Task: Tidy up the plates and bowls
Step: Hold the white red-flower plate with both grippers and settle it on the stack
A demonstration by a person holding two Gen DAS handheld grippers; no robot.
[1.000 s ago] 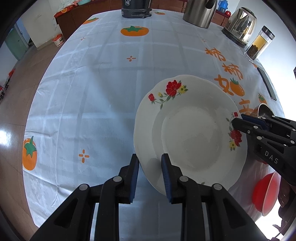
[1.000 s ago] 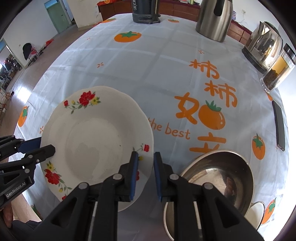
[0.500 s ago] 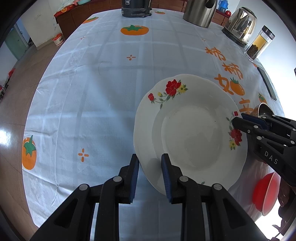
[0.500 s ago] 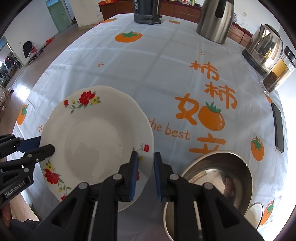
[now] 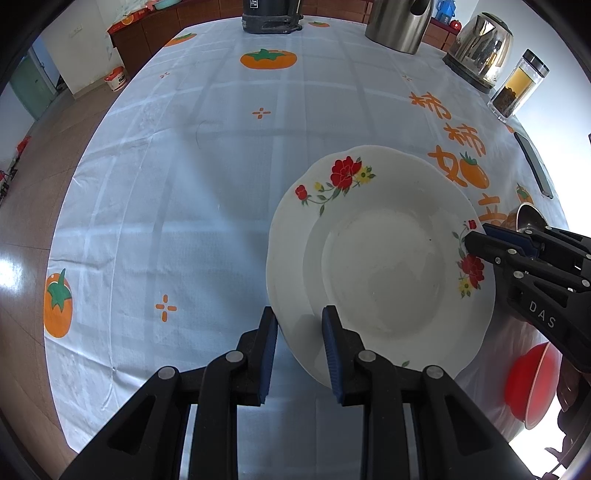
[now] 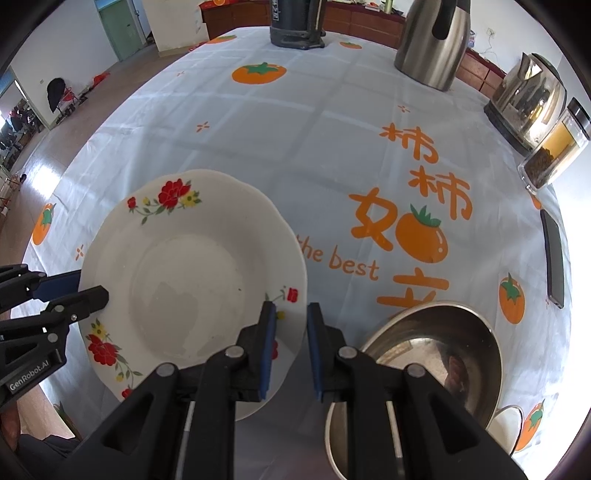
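Note:
A white plate (image 5: pixel 376 258) (image 6: pixel 184 284) with red flowers on its scalloped rim is held between both grippers over the persimmon-print tablecloth. My left gripper (image 5: pixel 299 325) is shut on the plate's near-left rim, and it enters the right wrist view from the left (image 6: pixel 92 286). My right gripper (image 6: pixel 291 321) is shut on the opposite rim, seen at the right in the left wrist view (image 5: pixel 476 240). A steel bowl (image 6: pixel 436 354) sits just right of the plate. A red bowl (image 5: pixel 532 384) lies lower right, partly hidden by the right gripper.
At the far edge stand a black appliance (image 6: pixel 295 26), a steel jug (image 6: pixel 432 44) and a kettle (image 6: pixel 528 99). A glass jar (image 6: pixel 554 147) and a dark phone (image 6: pixel 552 258) lie at the right. A small white dish (image 6: pixel 509 421) peeks out beside the steel bowl.

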